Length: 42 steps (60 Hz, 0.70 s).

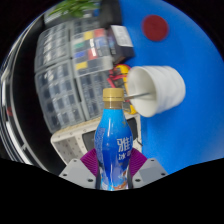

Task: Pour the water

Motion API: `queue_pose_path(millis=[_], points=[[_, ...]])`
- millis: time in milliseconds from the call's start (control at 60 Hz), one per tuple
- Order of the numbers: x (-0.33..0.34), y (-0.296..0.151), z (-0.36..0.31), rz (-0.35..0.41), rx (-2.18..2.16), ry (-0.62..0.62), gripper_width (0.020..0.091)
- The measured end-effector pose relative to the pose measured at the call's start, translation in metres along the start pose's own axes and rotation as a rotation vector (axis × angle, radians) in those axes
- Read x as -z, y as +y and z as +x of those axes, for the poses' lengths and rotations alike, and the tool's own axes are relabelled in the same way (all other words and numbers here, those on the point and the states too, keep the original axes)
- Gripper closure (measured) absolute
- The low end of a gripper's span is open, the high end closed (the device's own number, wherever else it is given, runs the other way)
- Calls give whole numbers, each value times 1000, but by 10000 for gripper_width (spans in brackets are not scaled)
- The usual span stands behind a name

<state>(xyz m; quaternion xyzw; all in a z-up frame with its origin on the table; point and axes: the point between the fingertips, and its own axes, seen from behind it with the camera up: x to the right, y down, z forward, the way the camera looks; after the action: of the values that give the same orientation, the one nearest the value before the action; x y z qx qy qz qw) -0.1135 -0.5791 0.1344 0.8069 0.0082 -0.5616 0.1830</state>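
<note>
Our hand-held gripper (115, 172) pinches the blue bottle (114, 142) upright between its pads. The white cup (158, 88) sits just beyond, up and to the right, so we must tip that way.

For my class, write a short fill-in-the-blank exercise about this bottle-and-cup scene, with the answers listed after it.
1. The gripper holds a blue bottle with a ____ cap.
2. The bottle stands ____, not tipped.
3. Beyond the bottle is a ____ paper cup.
4. The cup lies on a ____ surface.

Answers: yellow; upright; white; blue
</note>
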Motion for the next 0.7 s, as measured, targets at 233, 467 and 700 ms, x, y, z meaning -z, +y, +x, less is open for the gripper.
queue_pose_path(millis=[233,467,700], points=[[38,-43,-70,108,760,-20,736],[81,-129,-153,385,1328,-40,718],[80,-218,-107,414,1679,161,719]])
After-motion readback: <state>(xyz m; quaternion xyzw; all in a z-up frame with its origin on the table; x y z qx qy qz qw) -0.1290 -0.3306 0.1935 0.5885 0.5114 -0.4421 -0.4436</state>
